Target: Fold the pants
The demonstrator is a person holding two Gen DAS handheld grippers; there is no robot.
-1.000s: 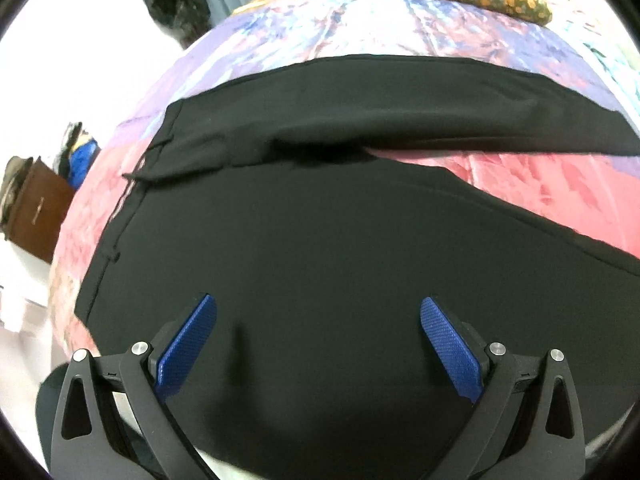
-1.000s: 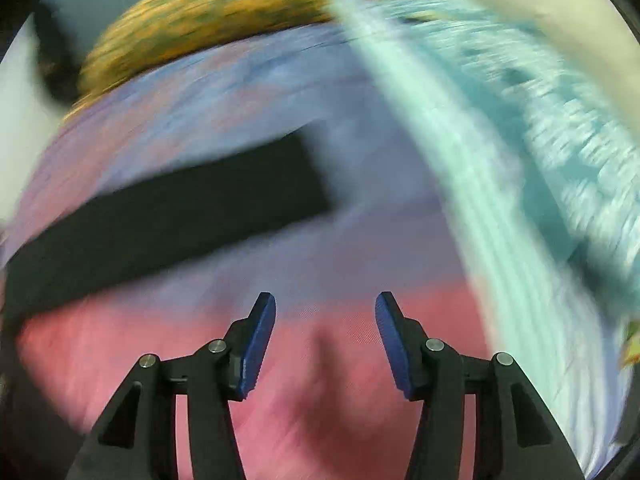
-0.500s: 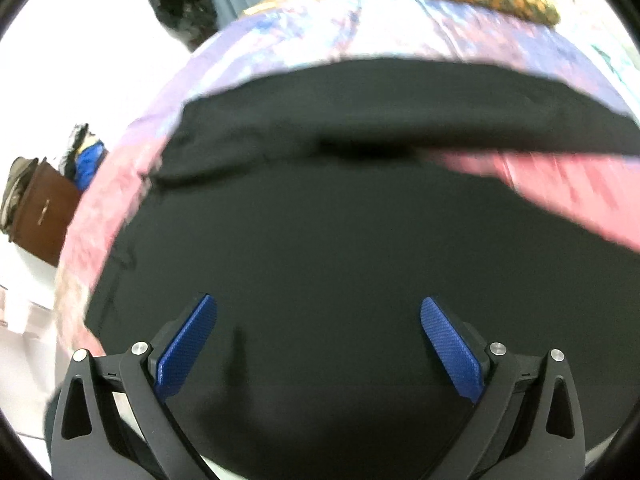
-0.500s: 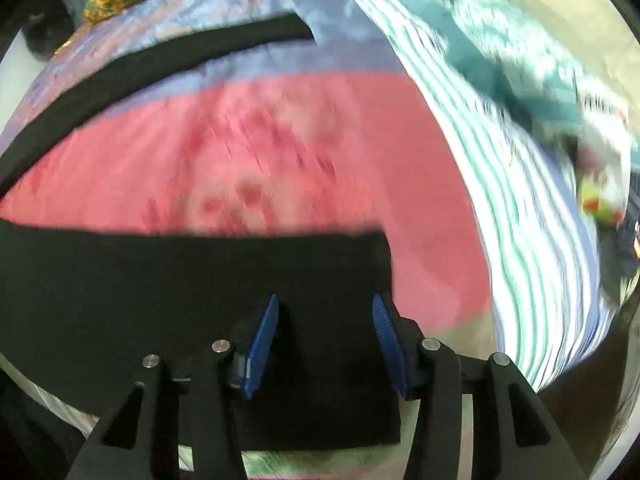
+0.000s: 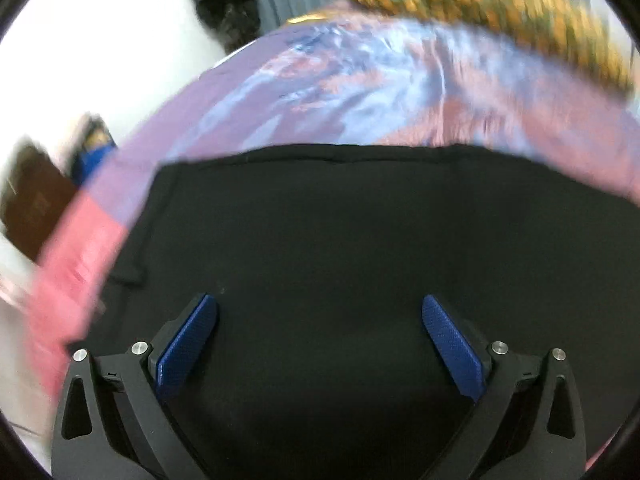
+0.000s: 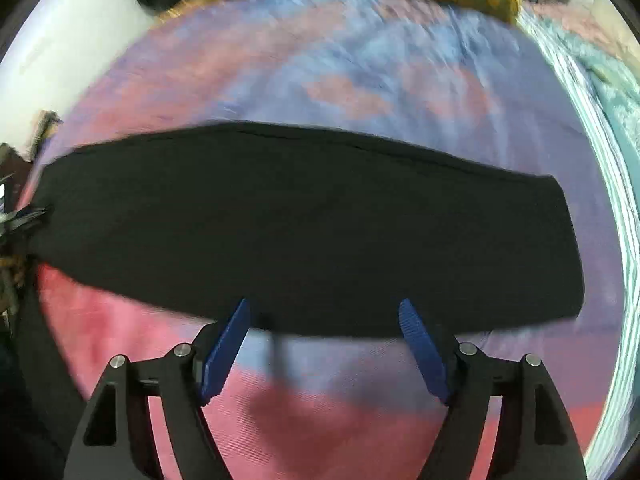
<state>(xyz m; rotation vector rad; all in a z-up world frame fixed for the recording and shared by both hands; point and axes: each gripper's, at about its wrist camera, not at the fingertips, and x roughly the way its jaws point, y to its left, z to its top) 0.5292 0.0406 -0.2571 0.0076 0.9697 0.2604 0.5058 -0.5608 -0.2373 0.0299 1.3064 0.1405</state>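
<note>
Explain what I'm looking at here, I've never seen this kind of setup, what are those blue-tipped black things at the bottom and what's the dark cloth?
No robot here: a person carries a two-finger tool in each hand, and each tool has a wide-angle camera looking along its fingers, hence the round, bent pictures. One picture is from the left hand-held gripper, the other from the right hand-held gripper. The black arms with blue pads are the tool's fingers. The dark cloth is a pair of black pants, lying flat on a bed with a pink and purple patterned sheet, with an orange-patterned cushion at the far end. Both tools are open and hold nothing. The right one's jaws have just been opening, with nothing between them.
</note>
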